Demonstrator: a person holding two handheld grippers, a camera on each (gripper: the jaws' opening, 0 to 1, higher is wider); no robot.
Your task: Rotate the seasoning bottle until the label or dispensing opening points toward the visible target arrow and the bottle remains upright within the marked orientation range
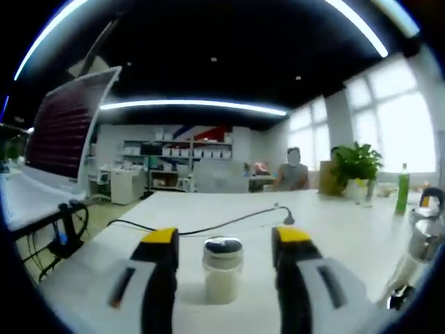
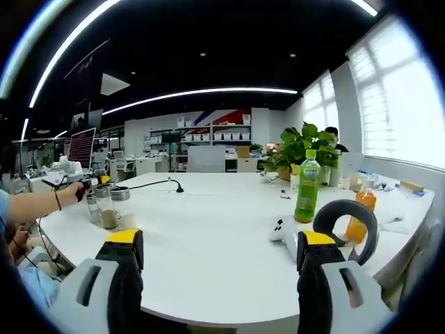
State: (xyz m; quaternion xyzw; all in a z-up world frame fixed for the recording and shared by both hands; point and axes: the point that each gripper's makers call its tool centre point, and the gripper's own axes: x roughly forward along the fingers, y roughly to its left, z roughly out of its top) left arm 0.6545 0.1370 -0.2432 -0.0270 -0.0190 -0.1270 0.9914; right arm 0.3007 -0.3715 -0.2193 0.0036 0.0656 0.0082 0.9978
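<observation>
Left gripper (image 1: 224,240): jaws spread wide, yellow tips either side of the bottle (image 1: 222,270), a gap showing on both sides, nothing gripped. Bottle stands upright on the white table (image 1: 348,229), between the jaws; pale contents, grey cap on top. No label or arrow can be made out on it. Beyond the bottle a black cable (image 1: 208,226) runs across the tabletop. Far right of this view: a plant (image 1: 356,165), a green bottle (image 1: 402,188). A seated person (image 1: 290,174) behind the table, shelves (image 1: 177,163) at the back wall.

Right gripper (image 2: 218,247): jaws apart, holding nothing, poised over bare table (image 2: 215,243) near its front edge. Just beyond the right jaw, headphones (image 2: 345,223) and a white controller (image 2: 284,228). Further out, a green drink bottle (image 2: 307,186), an orange bottle (image 2: 358,216), the plant (image 2: 300,149). At the far left, well apart from this gripper, a person's arm (image 2: 38,203) reaches to the table where the left gripper (image 2: 89,186) sits by small jars (image 2: 111,209); detail there too small to read.
</observation>
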